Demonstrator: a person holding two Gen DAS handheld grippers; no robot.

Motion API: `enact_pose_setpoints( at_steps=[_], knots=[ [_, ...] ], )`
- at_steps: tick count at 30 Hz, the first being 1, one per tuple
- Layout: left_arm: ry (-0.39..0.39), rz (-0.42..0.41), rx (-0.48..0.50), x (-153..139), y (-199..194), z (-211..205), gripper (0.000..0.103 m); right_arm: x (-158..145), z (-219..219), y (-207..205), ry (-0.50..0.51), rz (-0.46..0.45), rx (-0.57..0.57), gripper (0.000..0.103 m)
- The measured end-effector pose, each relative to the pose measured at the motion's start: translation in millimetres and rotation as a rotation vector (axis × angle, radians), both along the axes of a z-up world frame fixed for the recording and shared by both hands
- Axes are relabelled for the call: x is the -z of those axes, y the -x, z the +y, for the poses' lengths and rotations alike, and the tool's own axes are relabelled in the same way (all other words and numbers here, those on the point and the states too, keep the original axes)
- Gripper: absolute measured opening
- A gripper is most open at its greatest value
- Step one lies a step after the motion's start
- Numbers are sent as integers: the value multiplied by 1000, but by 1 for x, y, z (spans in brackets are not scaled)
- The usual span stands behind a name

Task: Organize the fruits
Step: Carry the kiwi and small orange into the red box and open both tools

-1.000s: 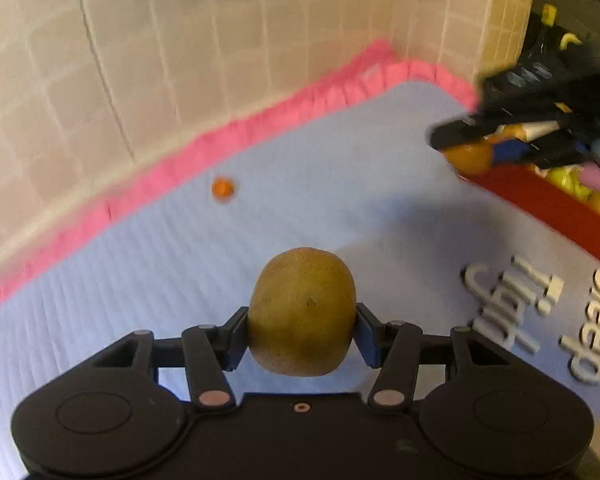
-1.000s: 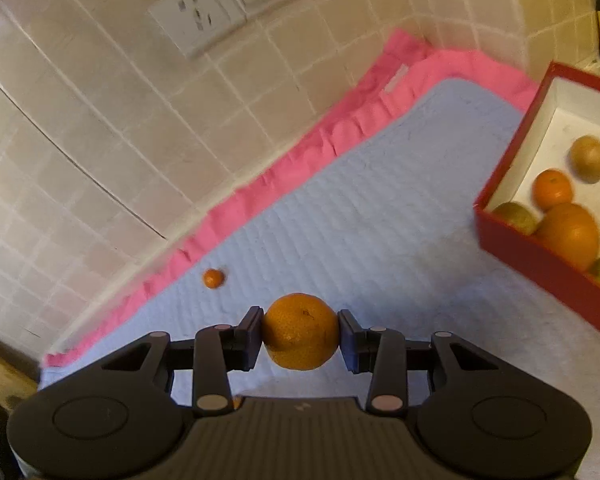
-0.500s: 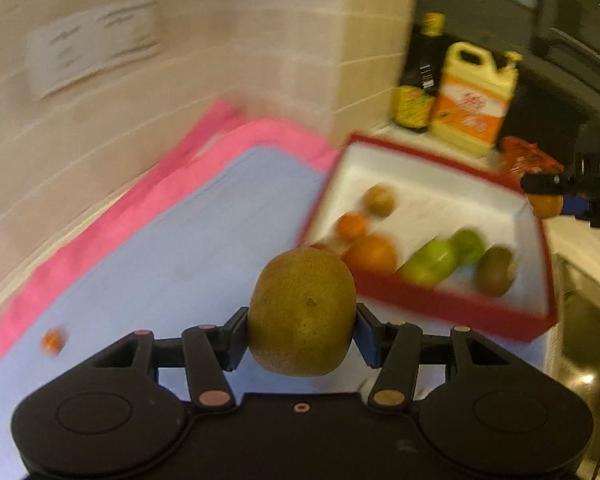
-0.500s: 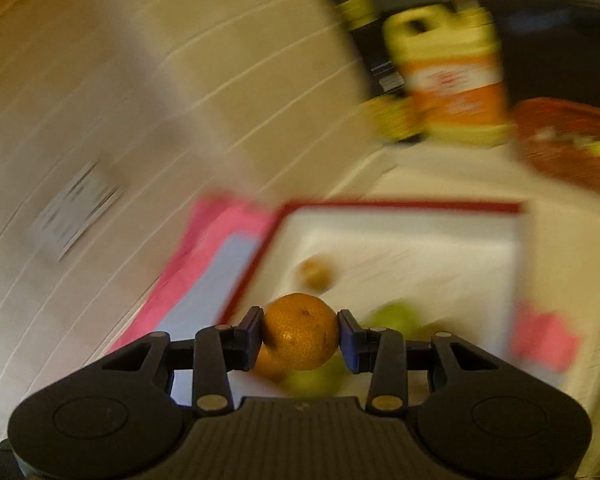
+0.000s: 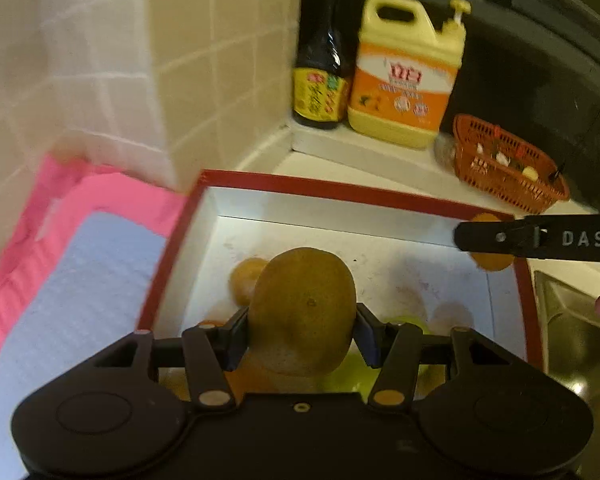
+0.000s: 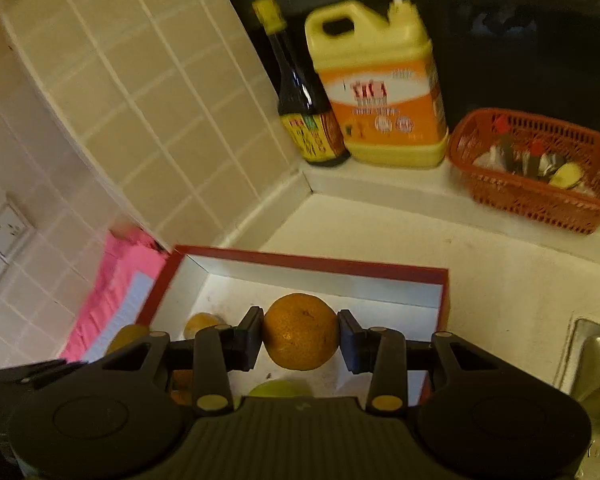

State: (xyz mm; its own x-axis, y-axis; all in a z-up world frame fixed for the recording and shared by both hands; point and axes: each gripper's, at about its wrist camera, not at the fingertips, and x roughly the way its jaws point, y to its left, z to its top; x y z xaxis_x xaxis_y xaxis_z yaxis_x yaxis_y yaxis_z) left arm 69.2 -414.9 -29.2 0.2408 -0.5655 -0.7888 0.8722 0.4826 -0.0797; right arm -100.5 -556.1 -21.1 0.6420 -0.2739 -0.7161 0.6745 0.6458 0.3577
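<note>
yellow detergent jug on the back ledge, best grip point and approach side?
Take the yellow detergent jug by its moulded handle loop at the top, coming from above and the front. The body looks too broad for a two-finger hand-held gripper. The dark sauce bottle crowds its left side and the orange basket sits to its right, so side approaches look cramped.

Kiwi (image 5: 302,312) skin looks matt and a bit fuzzy, the orange (image 6: 300,332) dimpled with a slight sheen. Both grippers are matt black plastic. The red box (image 5: 340,190) at centre frame reads as cardboard with a smooth white inside. Upper right: glossy plastic jug (image 5: 406,72), dark glass-looking bottle (image 5: 324,68), orange plastic mesh basket (image 5: 508,164). Lower left: quilted cloth mat (image 5: 72,280).
</note>
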Motion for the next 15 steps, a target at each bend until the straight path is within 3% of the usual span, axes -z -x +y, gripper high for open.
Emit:
enact_pose_setpoints(
  at_steps=[15],
  knots=[
    [-63, 103, 73, 56, -28, -33, 64, 49, -6, -55, 119, 282, -39, 42]
  ],
)
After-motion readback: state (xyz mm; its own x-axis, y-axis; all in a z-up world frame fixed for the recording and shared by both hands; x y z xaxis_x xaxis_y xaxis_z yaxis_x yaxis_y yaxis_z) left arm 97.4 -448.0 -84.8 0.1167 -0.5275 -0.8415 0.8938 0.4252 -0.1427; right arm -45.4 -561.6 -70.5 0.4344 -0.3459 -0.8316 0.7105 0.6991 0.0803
